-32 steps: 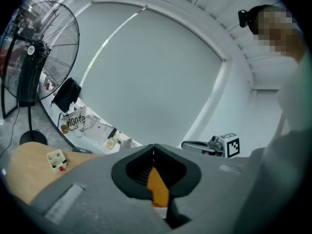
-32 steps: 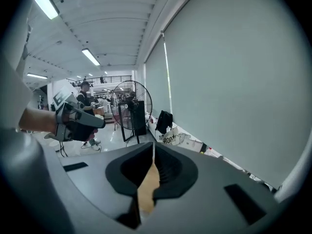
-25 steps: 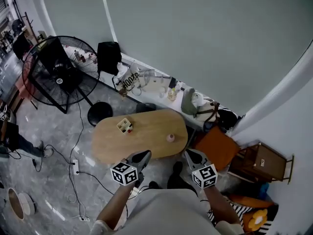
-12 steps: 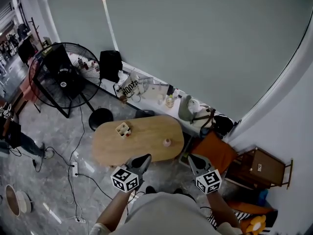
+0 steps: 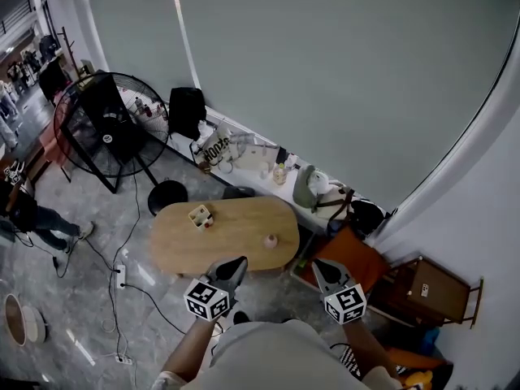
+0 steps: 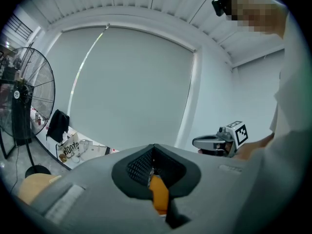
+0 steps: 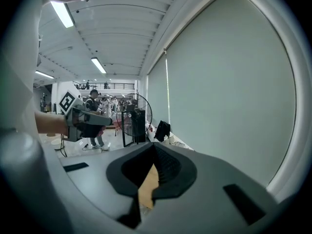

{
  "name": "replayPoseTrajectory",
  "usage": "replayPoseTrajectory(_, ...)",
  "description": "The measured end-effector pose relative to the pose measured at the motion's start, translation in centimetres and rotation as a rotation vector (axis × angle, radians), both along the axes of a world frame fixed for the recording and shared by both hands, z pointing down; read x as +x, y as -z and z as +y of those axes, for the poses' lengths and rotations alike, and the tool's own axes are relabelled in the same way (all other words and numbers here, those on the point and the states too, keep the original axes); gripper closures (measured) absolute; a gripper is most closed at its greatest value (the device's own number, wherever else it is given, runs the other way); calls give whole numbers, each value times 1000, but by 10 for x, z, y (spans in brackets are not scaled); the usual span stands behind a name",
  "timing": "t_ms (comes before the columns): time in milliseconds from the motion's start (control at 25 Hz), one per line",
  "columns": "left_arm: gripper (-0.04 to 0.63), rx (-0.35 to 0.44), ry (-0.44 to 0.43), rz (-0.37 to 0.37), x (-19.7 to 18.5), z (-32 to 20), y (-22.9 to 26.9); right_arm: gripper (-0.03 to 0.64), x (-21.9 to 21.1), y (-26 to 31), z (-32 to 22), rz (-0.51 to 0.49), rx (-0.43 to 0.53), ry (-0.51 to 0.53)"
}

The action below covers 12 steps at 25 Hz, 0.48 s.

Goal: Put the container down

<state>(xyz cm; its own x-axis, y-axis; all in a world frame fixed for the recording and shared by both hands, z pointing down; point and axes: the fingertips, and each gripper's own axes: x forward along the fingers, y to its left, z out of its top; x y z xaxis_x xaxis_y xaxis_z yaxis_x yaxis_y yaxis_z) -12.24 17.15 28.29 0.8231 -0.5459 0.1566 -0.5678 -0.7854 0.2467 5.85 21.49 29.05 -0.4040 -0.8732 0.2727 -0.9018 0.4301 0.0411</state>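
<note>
In the head view, a small open box-like container [image 5: 200,216] with small items in it stands on the far left part of the oval wooden table [image 5: 227,246]. A small pink cup [image 5: 269,240] sits toward the table's right end. My left gripper [image 5: 237,262] and right gripper [image 5: 318,265] hover side by side over the floor, short of the table's near edge, both shut and empty. In the left gripper view the jaws [image 6: 153,150] are pressed together, with the right gripper [image 6: 214,143] beside them. The right gripper view shows its jaws [image 7: 155,149] shut as well.
A large black floor fan [image 5: 101,128] stands at the far left. A low shelf [image 5: 260,161] with bags and bottles runs along the wall behind the table. An orange chair [image 5: 349,254] and a wooden side table [image 5: 426,287] are at the right. Cables and a power strip [image 5: 120,276] lie on the floor.
Both grippers have risen and drawn back from the table, which now looks smaller and farther away. Their jaws have stayed shut and empty.
</note>
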Motion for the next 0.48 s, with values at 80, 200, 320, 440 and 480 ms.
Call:
replayPoseTrajectory(80,575,0,6,-1,5,0,0,614,5,1,-2,0,4,5)
replayPoseTrajectory(200,575,3,10,-2,12,-2,1,614,11,2,-5,0,10,10)
replayPoseTrajectory(320,575,5,11,-2,17,-3,4,614,16,5,-5,-2,16,12)
replayPoseTrajectory(440,575,3,11,1,20,-3,4,614,20,7,-6,-1,23,8)
replayPoseTrajectory(480,575,3,12,2,21,-3,3,614,22,7,-6,-1,24,6)
